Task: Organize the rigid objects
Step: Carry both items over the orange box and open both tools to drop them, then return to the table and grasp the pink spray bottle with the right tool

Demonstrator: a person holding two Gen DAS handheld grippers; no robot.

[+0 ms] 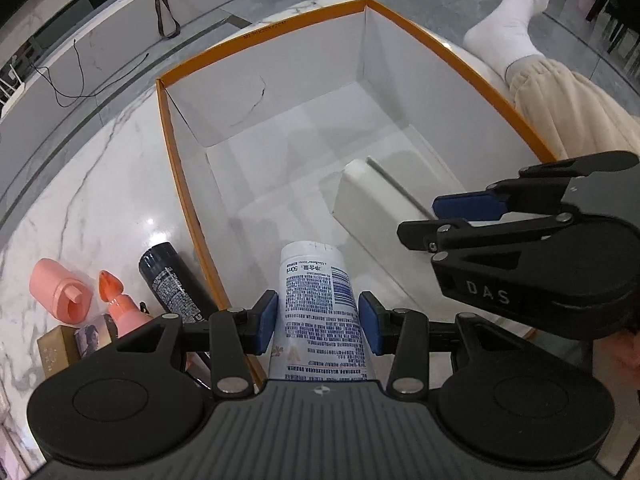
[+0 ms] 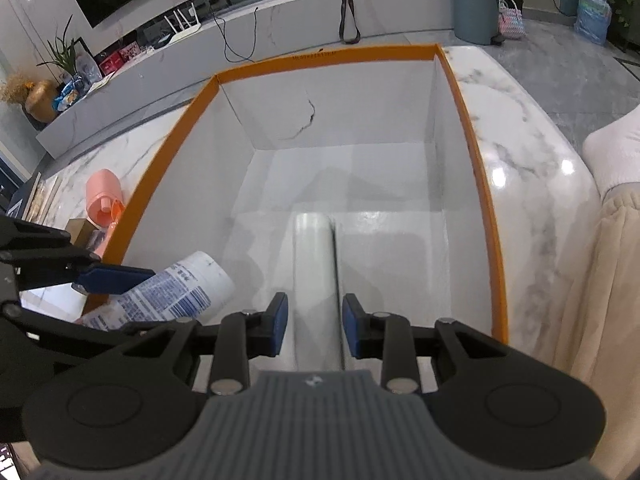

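My left gripper (image 1: 318, 320) is shut on a white tube with blue print (image 1: 316, 292). It holds the tube tilted down over the near left part of a large white carton with an orange rim (image 1: 264, 32). The tube (image 2: 188, 284) also shows at the left of the right wrist view, inside the carton's (image 2: 320, 58) left wall. My right gripper (image 2: 316, 326) is shut on a long white box (image 2: 314, 256), pads on both its long sides. That white box (image 1: 376, 200) lies low on the carton floor, with the right gripper (image 1: 420, 218) at its near end.
Left of the carton on the marble table (image 1: 100, 200) are a black bottle (image 1: 172, 280), a pink container (image 1: 60, 292), an orange-capped pink bottle (image 1: 116, 300) and small boxes (image 1: 60, 348). A person's leg with a white sock (image 1: 516, 28) rests at the right edge.
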